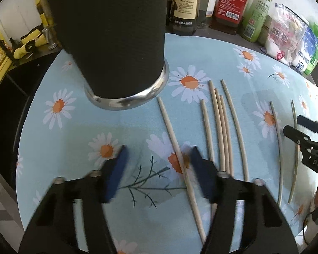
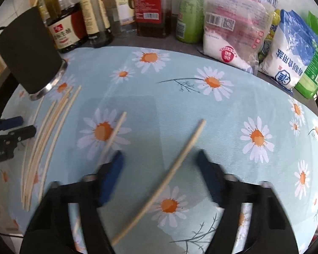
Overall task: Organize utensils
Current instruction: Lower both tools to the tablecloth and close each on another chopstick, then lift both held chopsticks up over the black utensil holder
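Note:
Several pale wooden chopsticks [image 1: 219,127] lie side by side on the daisy-print cloth [image 1: 120,131]. A tall black holder with a steel base [image 1: 116,42] stands at the cloth's far left. My left gripper [image 1: 158,154] is open low over the cloth, its jaws astride one chopstick [image 1: 176,148]. My right gripper [image 2: 160,158] is open over two separate chopsticks [image 2: 180,156], one between its jaws and one [image 2: 112,135] by its left finger. The holder [image 2: 29,53] and the chopstick group [image 2: 50,124] show at the left of the right wrist view.
Sauce bottles [image 1: 184,4] and bags of salt and sugar [image 2: 231,27] line the back edge of the counter. Yellow-handled tools [image 1: 27,44] sit at the far left. Each gripper shows at the edge of the other's view, the right one [image 1: 307,146], the left one [image 2: 10,131].

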Action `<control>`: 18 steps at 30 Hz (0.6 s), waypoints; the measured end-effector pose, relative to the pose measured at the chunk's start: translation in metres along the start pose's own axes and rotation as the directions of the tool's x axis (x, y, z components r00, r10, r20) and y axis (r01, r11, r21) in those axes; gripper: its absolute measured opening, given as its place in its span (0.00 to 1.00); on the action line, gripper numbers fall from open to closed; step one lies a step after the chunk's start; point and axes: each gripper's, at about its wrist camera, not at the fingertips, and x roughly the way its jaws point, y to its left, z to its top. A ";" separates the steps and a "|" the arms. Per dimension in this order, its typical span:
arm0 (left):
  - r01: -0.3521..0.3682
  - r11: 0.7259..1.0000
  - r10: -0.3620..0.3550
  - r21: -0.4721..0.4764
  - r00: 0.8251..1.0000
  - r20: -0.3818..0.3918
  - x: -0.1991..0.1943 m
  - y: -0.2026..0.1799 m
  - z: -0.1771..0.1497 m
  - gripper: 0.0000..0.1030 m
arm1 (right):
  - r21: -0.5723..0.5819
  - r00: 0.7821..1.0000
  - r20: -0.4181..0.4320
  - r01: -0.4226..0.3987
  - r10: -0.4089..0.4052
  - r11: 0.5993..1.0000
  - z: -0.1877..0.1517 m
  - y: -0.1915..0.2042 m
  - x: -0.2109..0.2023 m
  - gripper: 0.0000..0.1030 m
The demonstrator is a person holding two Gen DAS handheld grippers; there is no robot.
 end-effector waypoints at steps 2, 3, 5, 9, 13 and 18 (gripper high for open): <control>-0.012 1.000 0.013 -0.027 1.000 0.023 -0.002 -0.002 -0.005 0.44 | -0.032 1.000 0.017 -0.015 0.016 0.999 -0.001 0.004 -0.003 0.07; -0.017 0.999 0.017 -0.032 0.999 0.029 -0.002 -0.002 -0.006 0.41 | -0.052 1.000 0.018 -0.024 0.025 0.998 -0.002 0.005 -0.005 0.05; -0.015 0.999 0.016 -0.039 1.000 0.024 -0.004 -0.004 -0.008 0.29 | -0.061 0.998 0.005 -0.065 0.066 0.996 0.001 -0.001 -0.004 0.05; 0.020 0.998 -0.020 -0.062 1.000 -0.005 -0.005 -0.007 -0.010 0.05 | -0.011 0.977 -0.020 -0.210 0.210 0.978 0.008 -0.022 0.002 0.05; 0.035 0.992 -0.037 -0.122 0.999 -0.012 -0.007 -0.004 -0.015 0.05 | -0.049 0.963 -0.046 -0.269 0.267 0.962 0.008 -0.026 0.002 0.05; 0.016 0.988 -0.018 -0.156 1.000 -0.016 -0.010 -0.007 -0.022 0.05 | -0.063 0.929 -0.070 -0.367 0.363 0.928 0.009 -0.038 0.000 0.05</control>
